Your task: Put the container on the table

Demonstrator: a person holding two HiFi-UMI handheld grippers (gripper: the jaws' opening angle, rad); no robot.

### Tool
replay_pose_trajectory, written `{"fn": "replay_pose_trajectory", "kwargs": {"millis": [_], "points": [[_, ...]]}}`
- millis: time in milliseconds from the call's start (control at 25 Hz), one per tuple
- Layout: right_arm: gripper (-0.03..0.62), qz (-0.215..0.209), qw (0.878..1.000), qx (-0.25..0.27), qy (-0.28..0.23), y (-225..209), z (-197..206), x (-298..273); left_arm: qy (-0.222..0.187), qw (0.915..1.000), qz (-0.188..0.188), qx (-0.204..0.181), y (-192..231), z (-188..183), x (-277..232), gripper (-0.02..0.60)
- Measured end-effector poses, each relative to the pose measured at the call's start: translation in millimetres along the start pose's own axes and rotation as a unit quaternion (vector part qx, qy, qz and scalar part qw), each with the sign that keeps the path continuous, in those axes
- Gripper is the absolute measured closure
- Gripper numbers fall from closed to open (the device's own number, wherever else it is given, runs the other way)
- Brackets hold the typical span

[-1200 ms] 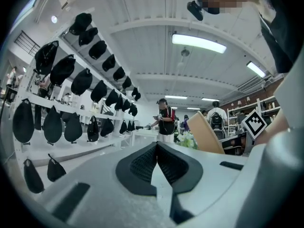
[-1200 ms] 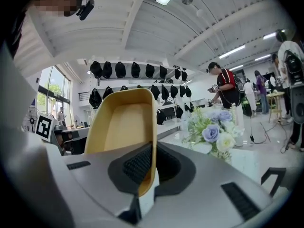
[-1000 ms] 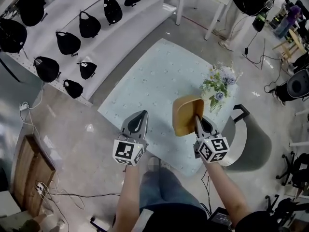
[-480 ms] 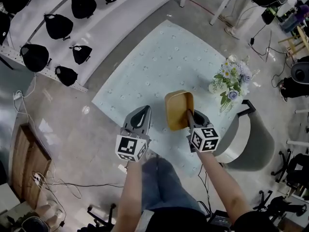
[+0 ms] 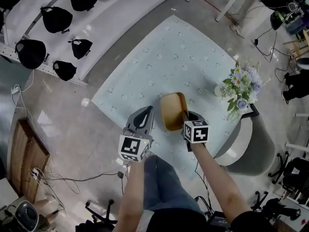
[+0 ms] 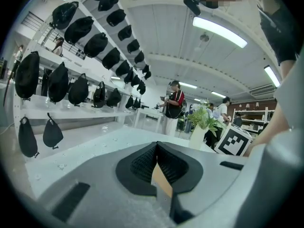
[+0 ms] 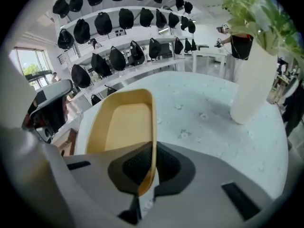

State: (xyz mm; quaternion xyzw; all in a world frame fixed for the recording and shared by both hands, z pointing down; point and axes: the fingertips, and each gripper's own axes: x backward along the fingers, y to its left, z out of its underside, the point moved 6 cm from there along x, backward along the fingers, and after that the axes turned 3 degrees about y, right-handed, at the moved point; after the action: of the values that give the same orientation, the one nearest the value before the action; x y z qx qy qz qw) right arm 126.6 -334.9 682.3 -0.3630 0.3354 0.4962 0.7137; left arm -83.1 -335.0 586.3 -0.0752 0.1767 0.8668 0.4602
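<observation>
A yellow-tan open container (image 5: 173, 111) hangs over the near corner of the pale blue table (image 5: 169, 57). My right gripper (image 5: 186, 116) is shut on its right rim. The right gripper view shows the container (image 7: 126, 127) stretching away from the right gripper (image 7: 153, 148), its wall pinched between the black pads. Whether its base touches the cloth I cannot tell. My left gripper (image 5: 145, 111) sits just left of the container, shut and apart from it. In the left gripper view its pads (image 6: 142, 163) meet in a line.
A white vase of flowers (image 5: 239, 88) stands at the table's right edge, also seen as the vase (image 7: 251, 89). Black bags (image 5: 53, 18) hang on white shelves far left. A round white seat (image 5: 241, 139) is right of the table. A person (image 6: 175, 106) stands beyond.
Both grippers have come down toward the table. The right one tipped further downward and carried the container left, closer to the near corner and the left gripper.
</observation>
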Motion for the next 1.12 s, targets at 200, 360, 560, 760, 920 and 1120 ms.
{"fn": "replay_pose_trajectory", "kwargs": {"millis": [200, 360, 560, 760, 920, 1120], "points": [[0.591, 0.004, 0.999, -0.005, 0.051, -1, 8, -11, 0.006, 1.0, -0.001, 0.007, 2, 7, -7, 0.58], [0.591, 0.005, 0.997, -0.011, 0.081, -3, 13, -19, 0.006, 0.9999, 0.001, 0.009, -1, 6, -8, 0.58], [0.589, 0.009, 0.996, 0.006, 0.089, -2, 11, -21, 0.005, 0.9999, 0.002, 0.009, -2, 5, -7, 0.58], [0.583, 0.007, 0.996, 0.009, 0.088, 0, 14, -23, 0.005, 0.9999, 0.001, 0.01, -3, 5, -3, 0.58], [0.527, -0.015, 0.997, 0.002, 0.073, 4, 14, -24, 0.007, 0.9999, 0.0, 0.011, -1, 6, 1, 0.58], [0.451, -0.029, 0.998, 0.003, 0.058, 6, 11, -20, 0.007, 0.9999, -0.001, 0.012, -2, 5, 4, 0.58]]}}
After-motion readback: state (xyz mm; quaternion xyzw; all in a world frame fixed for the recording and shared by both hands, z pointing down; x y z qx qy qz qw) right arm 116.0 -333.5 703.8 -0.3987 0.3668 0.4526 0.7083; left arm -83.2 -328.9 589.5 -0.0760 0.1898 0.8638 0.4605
